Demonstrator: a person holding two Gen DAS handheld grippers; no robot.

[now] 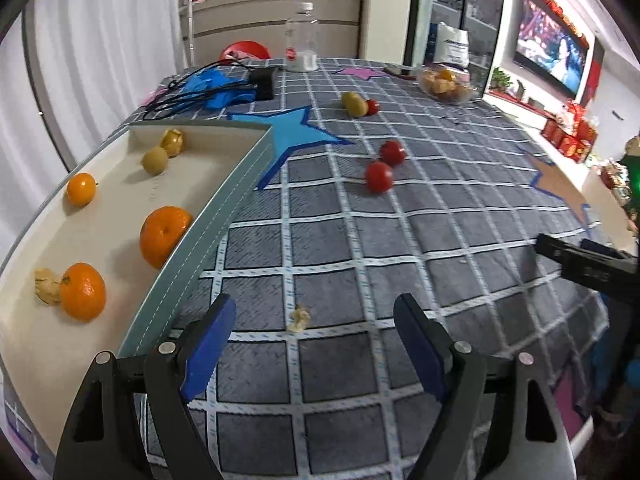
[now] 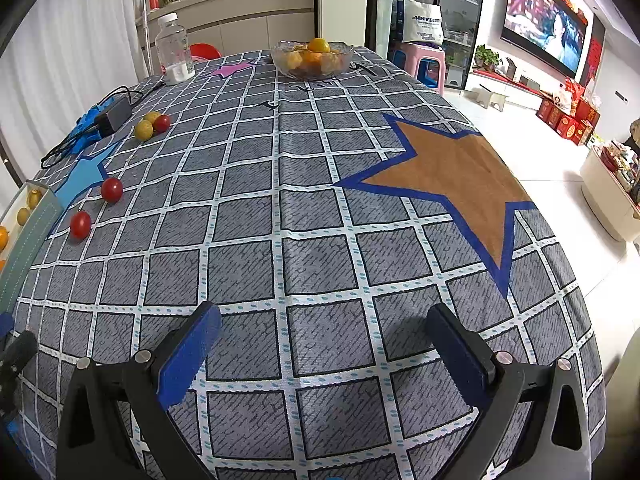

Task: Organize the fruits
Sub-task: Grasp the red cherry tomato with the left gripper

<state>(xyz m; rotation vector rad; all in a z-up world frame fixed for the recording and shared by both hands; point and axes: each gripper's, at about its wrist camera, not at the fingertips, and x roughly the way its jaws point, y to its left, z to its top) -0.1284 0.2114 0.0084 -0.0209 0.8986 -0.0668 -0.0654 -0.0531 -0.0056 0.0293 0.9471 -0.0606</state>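
Left gripper (image 1: 316,316) hangs over the checked tablecloth (image 1: 400,280), jaws spread wide, nothing between them; a small papery husk (image 1: 299,319) lies on the cloth just ahead. Right gripper (image 2: 324,320) likewise stands wide and empty above bare cloth beside the brown star (image 2: 452,184).

Tray (image 1: 224,216) at the left table edge holds three oranges (image 1: 164,235), a green fruit (image 1: 155,160) and two husked fruits (image 1: 173,142).

Still out on the cloth: two red tomatoes (image 1: 379,176) close together mid-table, and farther back a yellow-green fruit (image 1: 354,104) touching a third tomato (image 1: 372,107).

Glass bowl (image 2: 312,60) of fruit sits at the far edge; a plastic bottle (image 2: 173,50) stands far left.
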